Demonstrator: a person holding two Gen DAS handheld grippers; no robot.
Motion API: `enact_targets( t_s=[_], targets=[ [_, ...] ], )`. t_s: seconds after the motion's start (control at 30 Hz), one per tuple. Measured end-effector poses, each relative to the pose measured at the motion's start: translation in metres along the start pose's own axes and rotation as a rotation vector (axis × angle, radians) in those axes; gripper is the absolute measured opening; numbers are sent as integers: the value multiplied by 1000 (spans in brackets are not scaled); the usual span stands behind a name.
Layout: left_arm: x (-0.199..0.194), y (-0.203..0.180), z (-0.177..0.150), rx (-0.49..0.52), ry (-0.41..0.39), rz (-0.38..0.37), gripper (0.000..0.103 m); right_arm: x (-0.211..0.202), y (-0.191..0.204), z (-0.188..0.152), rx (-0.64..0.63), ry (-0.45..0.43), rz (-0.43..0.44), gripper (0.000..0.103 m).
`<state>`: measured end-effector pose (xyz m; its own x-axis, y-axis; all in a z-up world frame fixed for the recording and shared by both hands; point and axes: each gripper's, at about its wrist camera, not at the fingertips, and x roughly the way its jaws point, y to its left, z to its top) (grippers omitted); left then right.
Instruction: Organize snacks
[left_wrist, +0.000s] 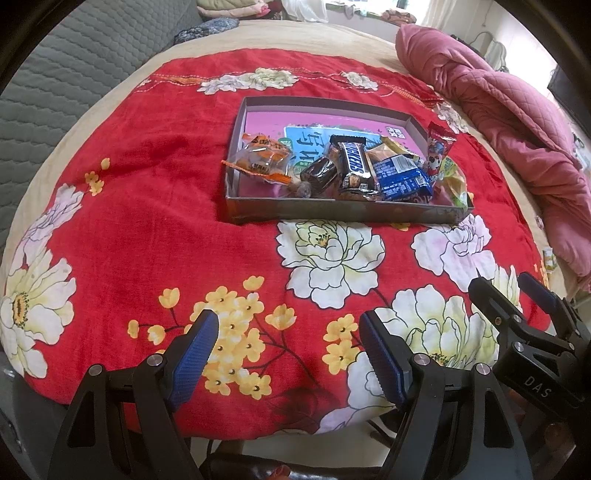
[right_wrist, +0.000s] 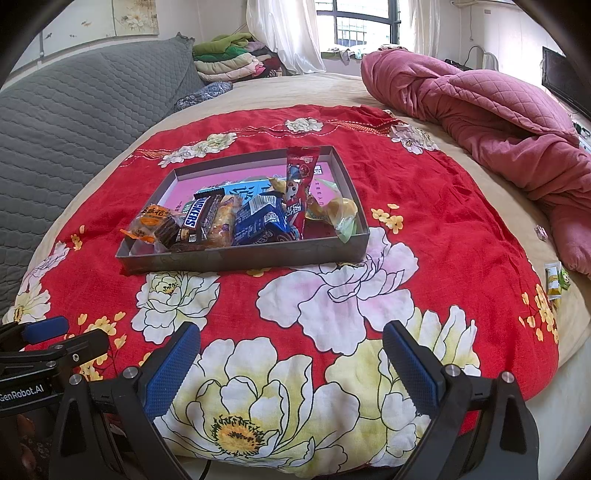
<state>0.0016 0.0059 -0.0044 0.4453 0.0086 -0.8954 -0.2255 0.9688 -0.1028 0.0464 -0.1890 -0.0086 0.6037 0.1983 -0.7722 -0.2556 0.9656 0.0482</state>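
A shallow grey box (left_wrist: 332, 213) (right_wrist: 240, 258) with a pink printed floor lies on the red flowered cloth. Inside it are piled a Snickers bar (left_wrist: 352, 164) (right_wrist: 199, 216), a blue packet (left_wrist: 402, 179) (right_wrist: 262, 221), an orange-wrapped pastry (left_wrist: 258, 158) (right_wrist: 151, 221), a red stick packet (left_wrist: 439, 146) (right_wrist: 301, 184) and a yellow-green packet (left_wrist: 454, 186) (right_wrist: 332, 210). My left gripper (left_wrist: 290, 347) (right_wrist: 62, 336) hovers open over the cloth, well short of the box, with nothing between its pads. Beside it, my right gripper (right_wrist: 291, 354) (left_wrist: 511, 291) is also open and holds nothing.
The red cloth (right_wrist: 424, 229) covers a beige bed. A pink quilt (right_wrist: 498, 122) is bunched at the right, and a grey padded headboard (right_wrist: 74, 118) runs along the left. Small loose packets (right_wrist: 554, 282) lie near the bed's right edge. Folded clothes (right_wrist: 229, 61) sit under the window.
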Motion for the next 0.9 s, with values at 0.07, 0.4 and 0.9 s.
enact_targets(
  t_s=[0.07, 0.4, 0.9],
  targets=[
    [0, 0, 0, 0, 0, 0, 79, 0, 0, 0, 0, 0, 0, 99],
    [-1, 0, 0, 0, 2, 5, 80, 0, 0, 0, 0, 1, 0, 99],
    [0, 0, -1, 1, 5, 12, 79, 0, -1, 0, 0, 1, -1, 99]
  ],
)
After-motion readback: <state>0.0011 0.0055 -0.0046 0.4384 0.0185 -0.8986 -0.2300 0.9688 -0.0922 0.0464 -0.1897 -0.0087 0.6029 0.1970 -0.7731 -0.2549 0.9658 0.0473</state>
